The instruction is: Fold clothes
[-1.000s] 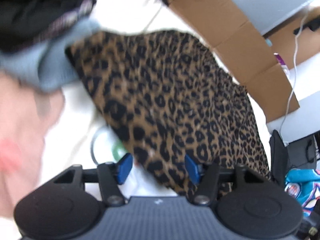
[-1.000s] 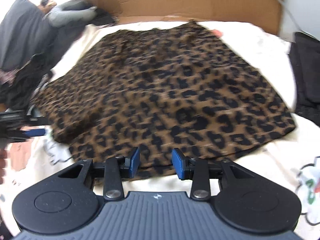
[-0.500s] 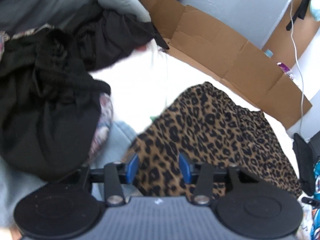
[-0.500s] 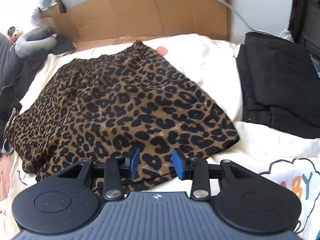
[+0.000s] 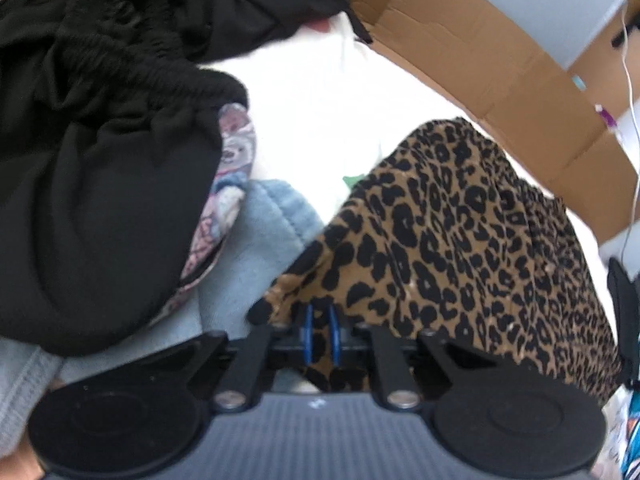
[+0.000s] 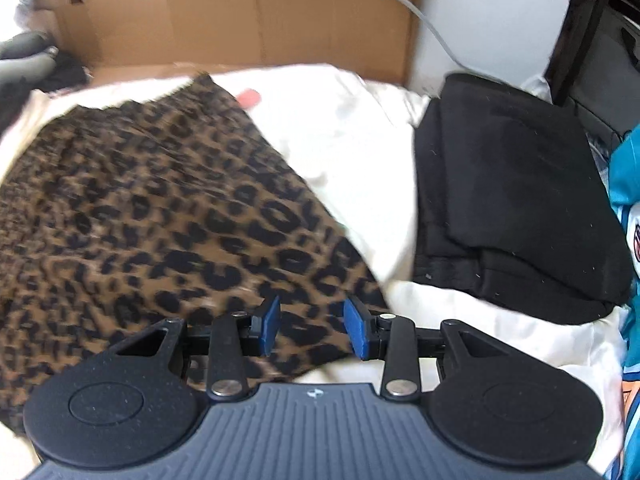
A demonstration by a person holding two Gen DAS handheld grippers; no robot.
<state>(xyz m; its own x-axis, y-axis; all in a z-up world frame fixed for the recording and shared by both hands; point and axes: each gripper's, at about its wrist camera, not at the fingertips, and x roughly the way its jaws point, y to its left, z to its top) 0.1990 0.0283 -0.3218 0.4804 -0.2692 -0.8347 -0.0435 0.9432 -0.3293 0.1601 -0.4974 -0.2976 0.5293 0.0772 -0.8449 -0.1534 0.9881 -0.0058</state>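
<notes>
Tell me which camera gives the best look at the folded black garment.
The right wrist view. The folded black garment lies in full sight on the cream sheet, right of the leopard-print garment, with its stacked edges showing. The left wrist view catches only a dark sliver at its right edge, probably the same garment.

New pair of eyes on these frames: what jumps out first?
The leopard-print garment spread on the white bedding, its corner pinched in the left gripper. The right gripper is open over its other corner. A folded black garment lies to the right.
</notes>
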